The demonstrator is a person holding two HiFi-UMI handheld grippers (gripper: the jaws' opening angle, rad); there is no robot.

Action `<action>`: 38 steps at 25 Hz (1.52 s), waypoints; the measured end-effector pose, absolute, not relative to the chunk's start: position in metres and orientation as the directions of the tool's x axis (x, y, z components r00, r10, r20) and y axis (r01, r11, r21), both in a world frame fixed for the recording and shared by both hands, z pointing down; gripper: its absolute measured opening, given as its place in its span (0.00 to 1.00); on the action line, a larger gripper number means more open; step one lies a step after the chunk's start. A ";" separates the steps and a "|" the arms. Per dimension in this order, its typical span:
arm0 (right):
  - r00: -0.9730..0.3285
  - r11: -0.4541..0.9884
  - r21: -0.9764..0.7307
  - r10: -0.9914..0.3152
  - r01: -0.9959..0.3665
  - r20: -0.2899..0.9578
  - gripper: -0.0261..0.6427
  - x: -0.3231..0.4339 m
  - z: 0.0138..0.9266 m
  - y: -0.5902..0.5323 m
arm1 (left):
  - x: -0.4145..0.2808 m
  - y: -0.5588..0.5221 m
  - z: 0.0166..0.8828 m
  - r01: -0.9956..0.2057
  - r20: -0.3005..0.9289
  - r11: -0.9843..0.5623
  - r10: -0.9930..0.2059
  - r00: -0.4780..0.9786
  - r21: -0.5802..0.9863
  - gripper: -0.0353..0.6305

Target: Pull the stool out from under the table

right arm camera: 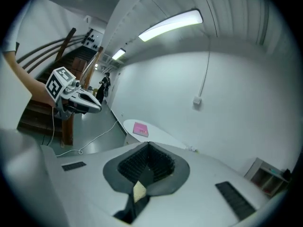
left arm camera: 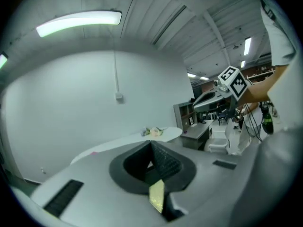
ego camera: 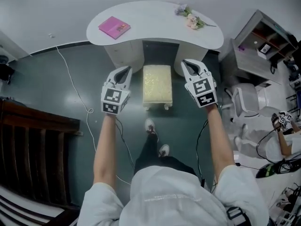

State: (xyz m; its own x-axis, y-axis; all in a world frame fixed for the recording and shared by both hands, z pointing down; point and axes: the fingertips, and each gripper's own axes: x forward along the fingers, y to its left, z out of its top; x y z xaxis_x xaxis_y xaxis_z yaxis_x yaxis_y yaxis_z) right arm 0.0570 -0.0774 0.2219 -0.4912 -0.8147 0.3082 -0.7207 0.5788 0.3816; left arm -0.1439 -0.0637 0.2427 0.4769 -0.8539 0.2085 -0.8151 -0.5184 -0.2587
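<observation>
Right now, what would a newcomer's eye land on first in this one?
The cream stool at centre, on the floor just in front of the white table, with the left gripper and right gripper held either side of it, both shut and empty. Next, the pink book on the table's left end and the flowers on its right.

Pink book: lay flat, well apart from the flowers.
Flowers: a small pale bunch, lying on its side.
White cable: trailed across the dark floor.
Shelf unit: stood at the right, near a white chair.
Wooden railing: dark, at the left.
</observation>
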 end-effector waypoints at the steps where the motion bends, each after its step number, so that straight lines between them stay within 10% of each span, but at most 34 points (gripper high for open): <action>1: -0.498 0.575 0.397 -0.818 -0.716 0.286 0.06 0.057 0.206 -0.073 | -0.142 -0.060 0.225 -0.811 0.184 -0.515 -0.857 0.481 -0.277 0.08; 38: -0.568 0.515 0.507 -0.821 -0.691 0.059 0.06 0.059 0.064 0.023 | -0.102 0.043 0.068 -0.761 -0.002 -0.443 -0.864 0.504 -0.473 0.08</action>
State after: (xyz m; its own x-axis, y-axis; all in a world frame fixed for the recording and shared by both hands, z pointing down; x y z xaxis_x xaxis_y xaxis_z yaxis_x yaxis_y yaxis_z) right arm 0.0589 0.0229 0.0636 -0.5680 -0.8209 0.0594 -0.6910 0.5149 0.5074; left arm -0.1023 0.0432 0.0680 0.5041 -0.8636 -0.0017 -0.7612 -0.4434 -0.4732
